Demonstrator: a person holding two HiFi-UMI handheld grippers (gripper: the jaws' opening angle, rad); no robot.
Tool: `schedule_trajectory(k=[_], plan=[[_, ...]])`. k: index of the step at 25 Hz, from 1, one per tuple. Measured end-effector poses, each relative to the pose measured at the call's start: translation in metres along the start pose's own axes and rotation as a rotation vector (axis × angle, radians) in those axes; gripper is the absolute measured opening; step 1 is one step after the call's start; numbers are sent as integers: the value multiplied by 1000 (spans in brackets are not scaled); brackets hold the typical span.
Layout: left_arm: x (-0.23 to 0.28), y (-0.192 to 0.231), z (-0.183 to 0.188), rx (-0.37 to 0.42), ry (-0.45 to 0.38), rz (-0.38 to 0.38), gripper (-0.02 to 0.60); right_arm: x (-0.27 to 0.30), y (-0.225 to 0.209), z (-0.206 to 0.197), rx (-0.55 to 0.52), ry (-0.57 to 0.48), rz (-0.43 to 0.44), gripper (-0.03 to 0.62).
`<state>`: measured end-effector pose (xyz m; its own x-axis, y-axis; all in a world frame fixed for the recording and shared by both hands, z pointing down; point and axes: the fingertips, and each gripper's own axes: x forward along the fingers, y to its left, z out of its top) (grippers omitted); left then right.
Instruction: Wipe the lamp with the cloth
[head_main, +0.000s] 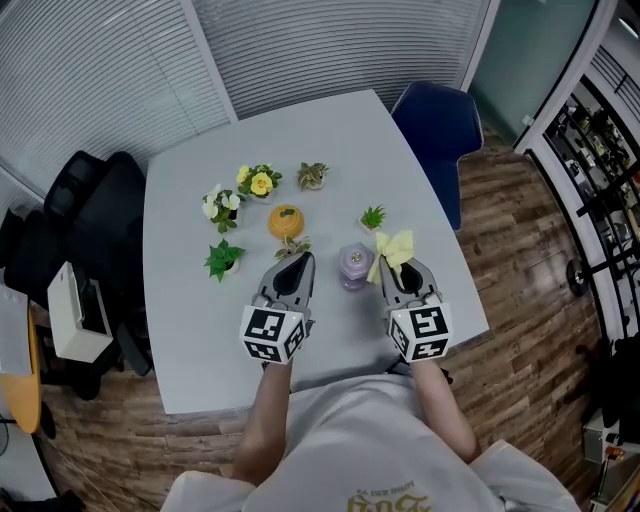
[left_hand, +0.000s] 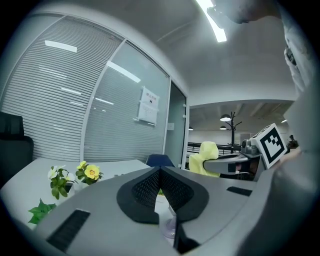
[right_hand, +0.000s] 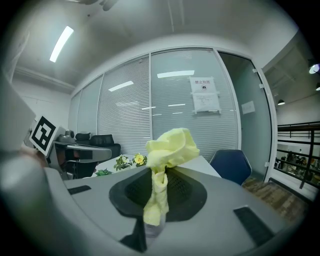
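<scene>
The wiping looks barely begun, if begun at all. The cloth is in hand and has been brought to the lamp, but no view shows it pressed against the lamp, so the wiping itself is still to do.

The right tool (right_hand: 159, 186) is clamped on the yellow cloth (right_hand: 169, 147). A twisted strip of it runs down between the jaws and a bunched wad stands up above the tips. The left tool (left_hand: 160, 174) has its jaws closed together. Its own view shows nothing clearly caught between them, though a speck of green sits right at the tips, too small to name.

The lamp (head_main: 355, 264), small and pale purple, stands on the grey tabletop (head_main: 200, 330) near its near right part, between the two tools. The cloth hangs just beside it on its right. I cannot tell whether they touch. The left tool's tips are a little to the lamp's left, close to a small dry-looking plant (head_main: 293, 244).

Counted from the head view:
- One lamp.
- One cloth.
- Two tools.
- One orange ornament (head_main: 285, 220).
- Six small potted plants:
  - the dry one
  - one with white flowers (head_main: 220, 205)
  - one with yellow flowers (head_main: 260, 182)
  - one far and central (head_main: 313, 175)
  - a spiky green one (head_main: 373, 217)
  - a leafy green one (head_main: 225, 260)
- A blue chair (head_main: 440, 125) at the far right edge.
- A black chair (head_main: 85, 215) at the left.
</scene>
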<state>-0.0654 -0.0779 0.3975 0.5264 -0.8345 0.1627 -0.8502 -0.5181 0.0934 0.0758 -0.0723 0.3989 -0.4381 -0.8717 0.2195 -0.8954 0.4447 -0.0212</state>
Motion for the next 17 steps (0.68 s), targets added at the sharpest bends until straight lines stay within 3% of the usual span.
schedule_trajectory(k=[17], plan=[[-3,-14,-2,10,5,-24,2,-20,-3,-3,3,-2,-30,52]])
